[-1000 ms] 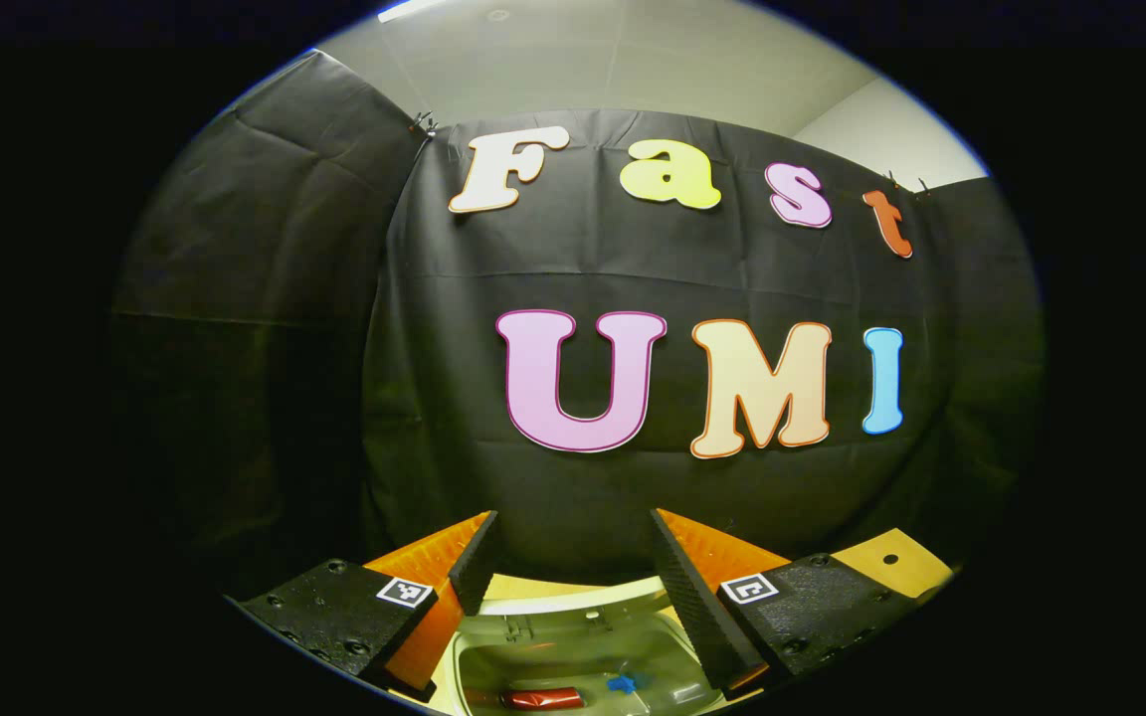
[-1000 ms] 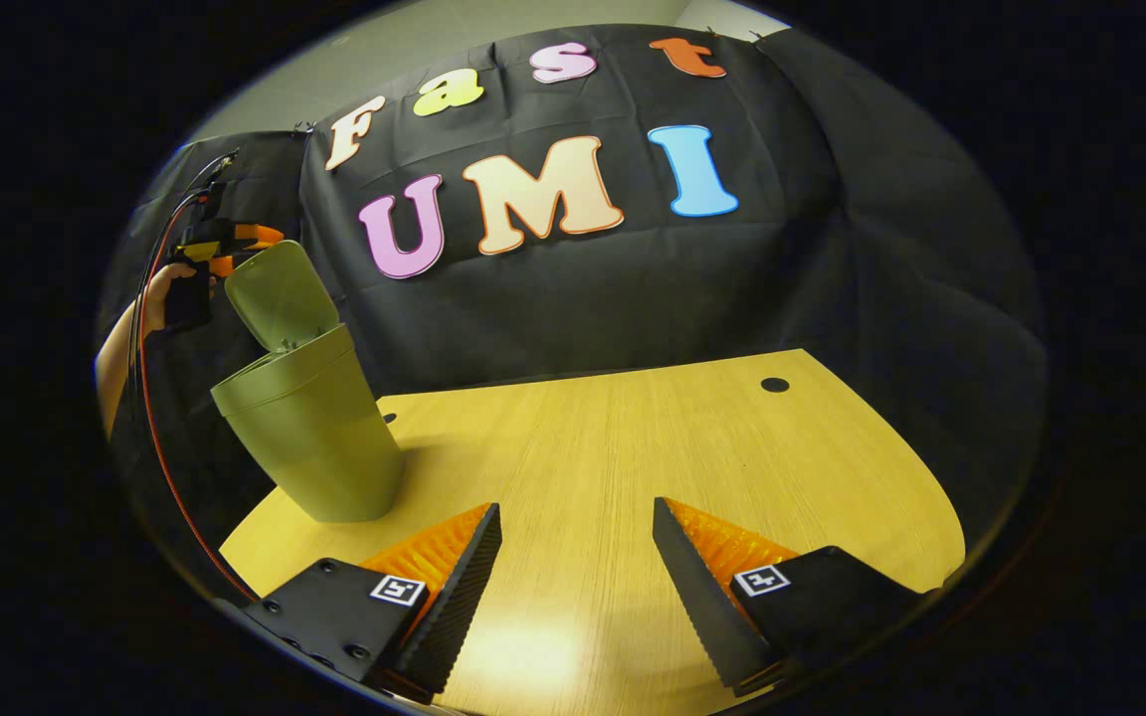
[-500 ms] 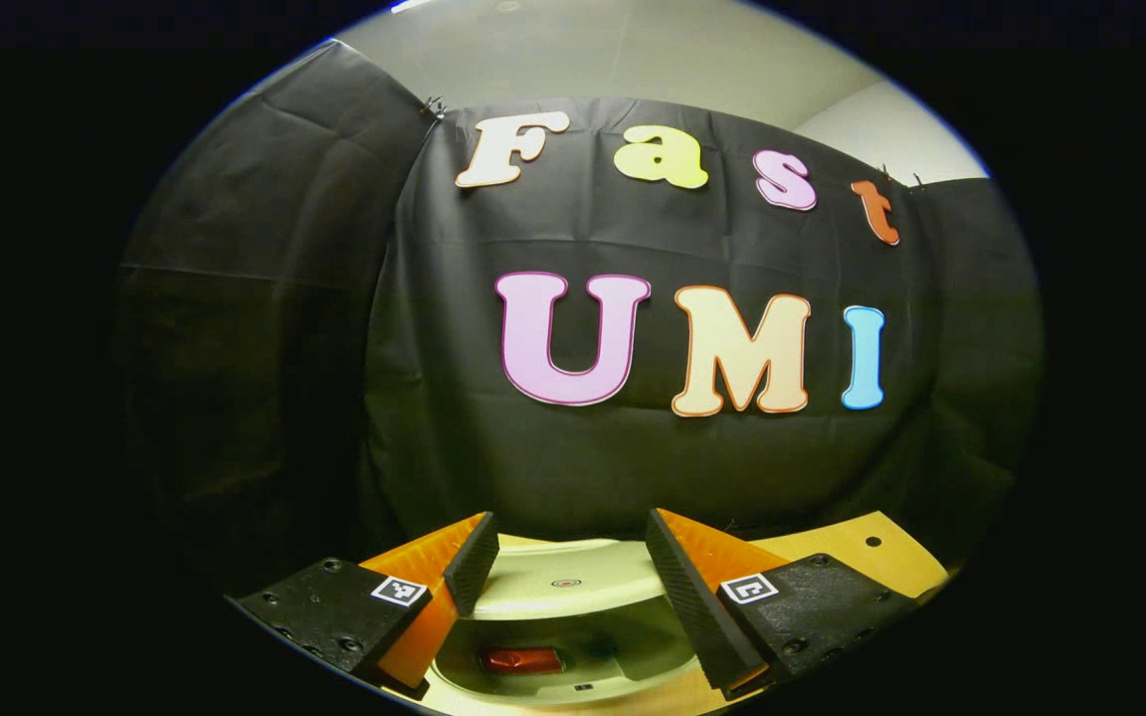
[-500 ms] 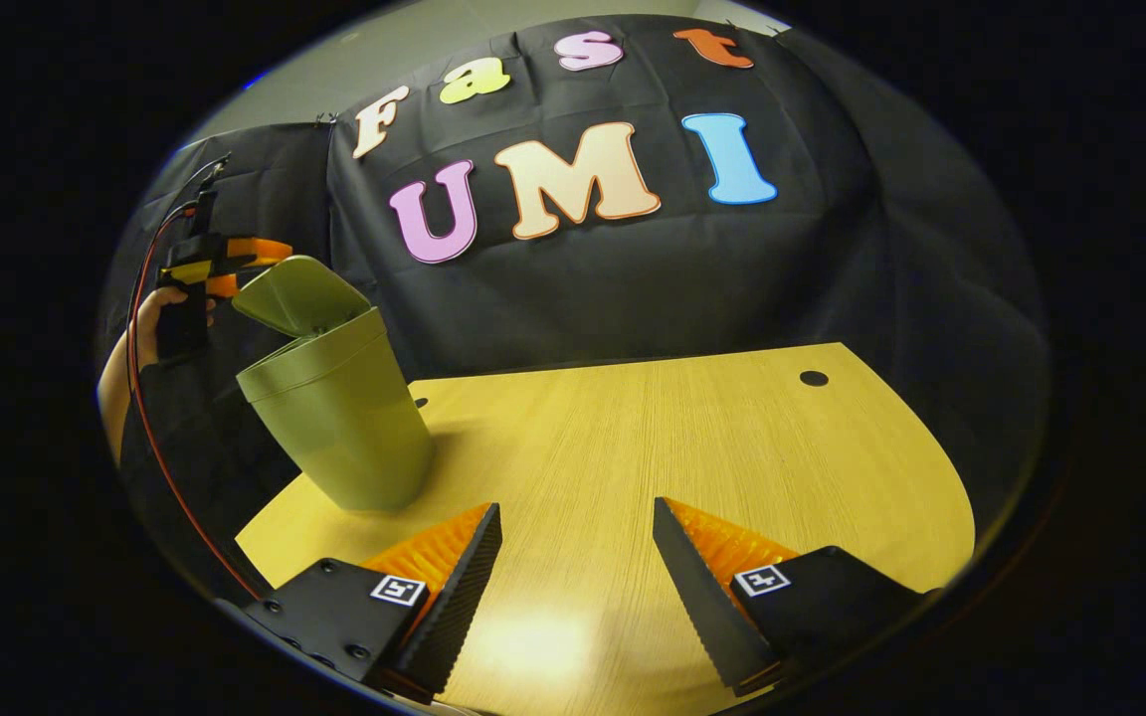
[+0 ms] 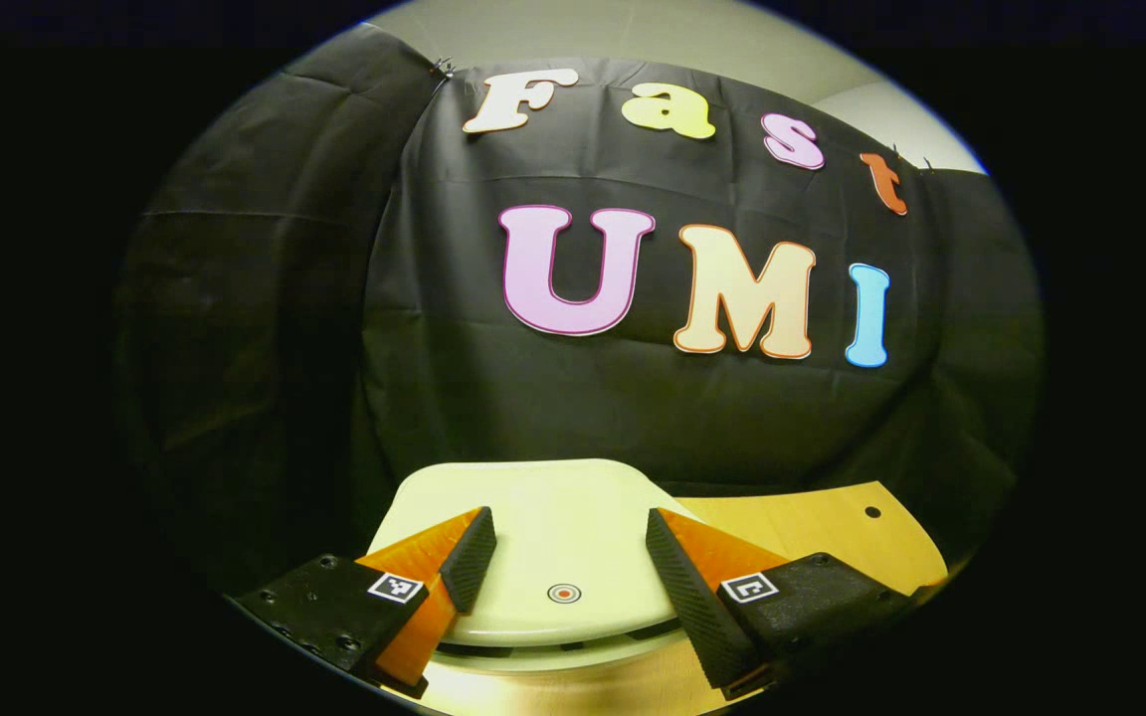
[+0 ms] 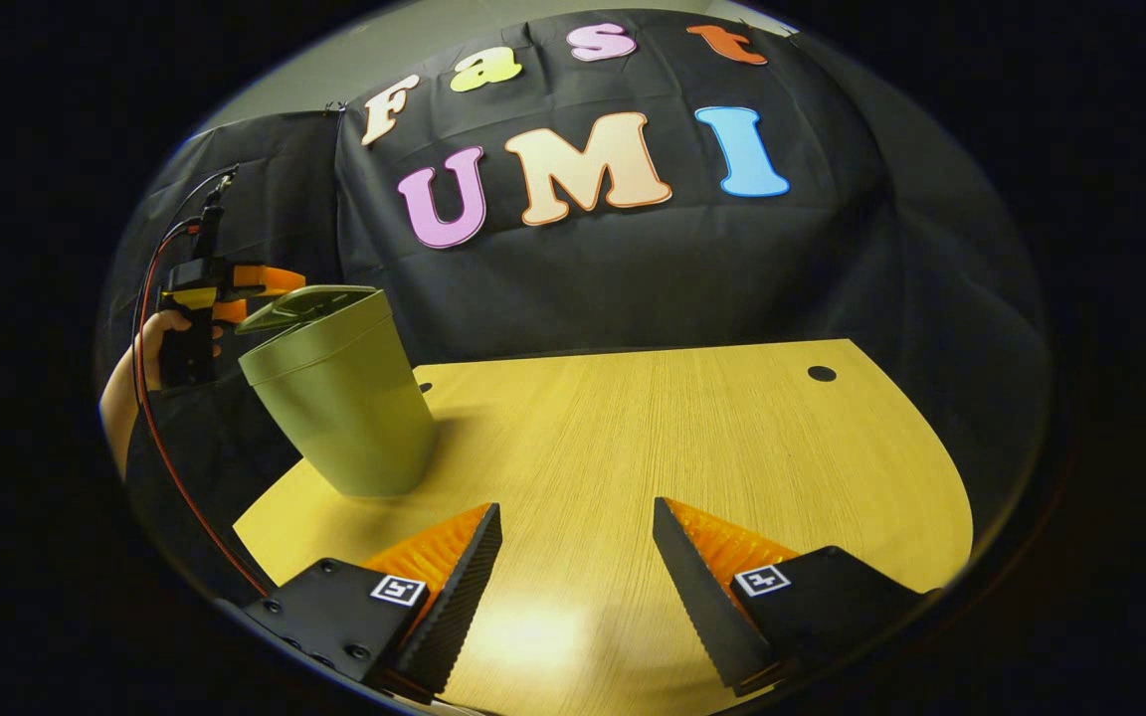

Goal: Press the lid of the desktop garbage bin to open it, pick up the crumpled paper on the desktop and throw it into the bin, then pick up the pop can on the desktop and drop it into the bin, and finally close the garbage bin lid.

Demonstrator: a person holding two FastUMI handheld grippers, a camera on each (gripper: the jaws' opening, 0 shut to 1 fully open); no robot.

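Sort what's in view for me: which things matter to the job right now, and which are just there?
Part of the job:
- bin
- lid, almost down, a gap still showing on the near side
- left gripper, open, over the lid

Just there:
- right gripper, open, above bare table
- table
- cable running from the left gripper

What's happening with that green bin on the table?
A person holds a gripper in each hand. The left gripper, fingers apart, is over the lid of the green bin, which is nearly down with a small gap left on one side. The right gripper hangs open and empty above the wooden table. No paper or can lies on the visible tabletop.
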